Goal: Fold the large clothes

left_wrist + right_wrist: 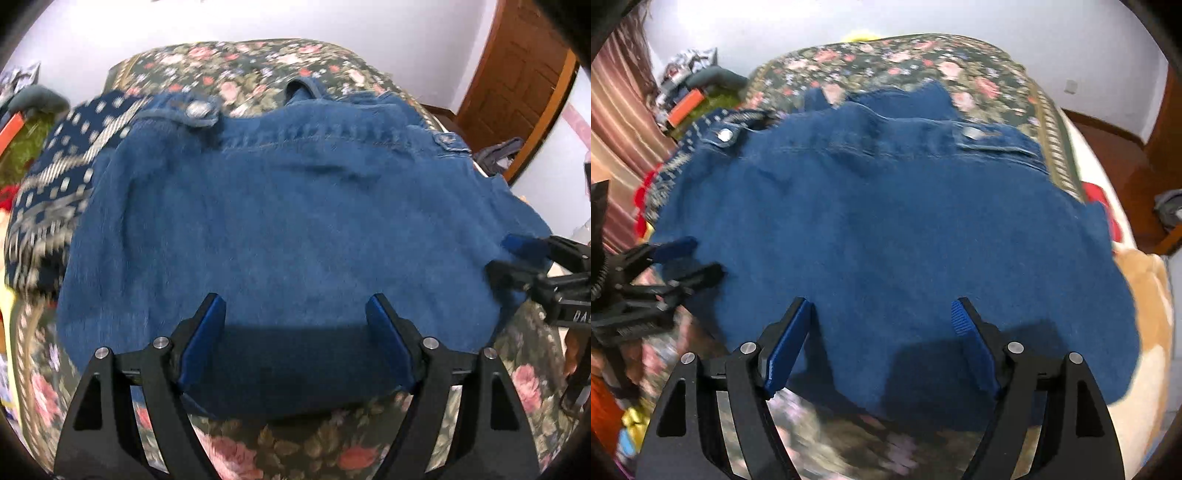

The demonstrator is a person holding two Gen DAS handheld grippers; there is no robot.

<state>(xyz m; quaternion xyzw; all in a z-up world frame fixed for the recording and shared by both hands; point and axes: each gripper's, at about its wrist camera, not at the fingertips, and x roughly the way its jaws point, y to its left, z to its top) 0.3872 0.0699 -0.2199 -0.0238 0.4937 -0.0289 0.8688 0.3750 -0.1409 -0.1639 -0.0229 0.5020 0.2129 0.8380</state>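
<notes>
Left wrist — denim jacket hem between tongs

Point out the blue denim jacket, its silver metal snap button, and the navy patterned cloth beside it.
blue denim jacket (280,221), left wrist view, middle of its flat back panel.
silver metal snap button (198,109), left wrist view, centre of the button.
navy patterned cloth (55,166), left wrist view, its dotted part left of the jacket.

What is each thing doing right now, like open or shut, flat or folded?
Denim jacket: spread flat on the floral bedspread, not gripped.
Left gripper: open, nothing between its pads.
Right gripper: open, holding nothing.
Patterned navy garment: crumpled beside the jacket.
</notes>
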